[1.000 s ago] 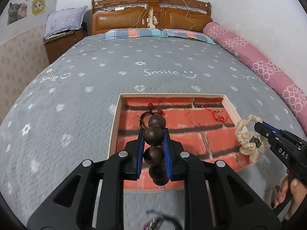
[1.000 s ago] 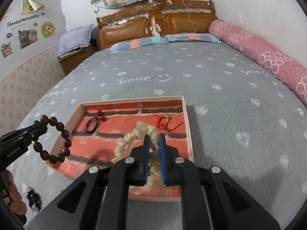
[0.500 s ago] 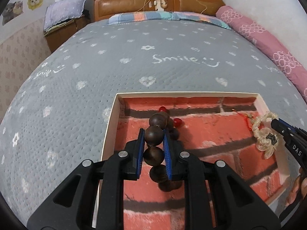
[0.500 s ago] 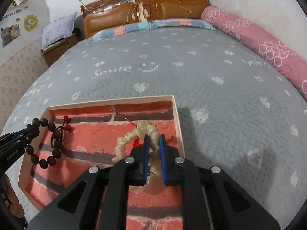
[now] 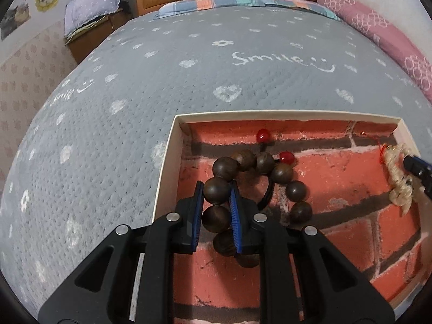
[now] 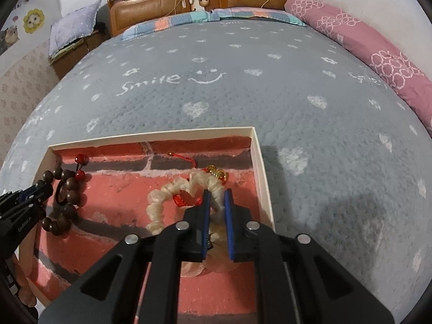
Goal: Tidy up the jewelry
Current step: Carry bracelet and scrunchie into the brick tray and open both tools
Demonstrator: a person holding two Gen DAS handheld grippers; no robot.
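Bedroom, grey bedspread (image 5: pixel 135 86). Both grippers dropped lower into tray (image 5: pixel 166 162). Left gripper (image 5: pixel 216 205) clamps bead bracelet (image 5: pixel 244 178); right gripper (image 6: pixel 216 210) clamps cream scrunchie (image 6: pixel 172 191). Letting go likely next.

Your left wrist camera looks steeply down along its fingers into the left end of the brick-patterned tray (image 5: pixel 165 162), close above it; your right wrist camera looks down the same way over the tray's right end (image 6: pixel 262 172); both face up the grey bedspread (image 5: pixel 135 81) toward the wooden headboard (image 6: pixel 162 2); both share the tray floor, and each catches the other gripper at its edge.
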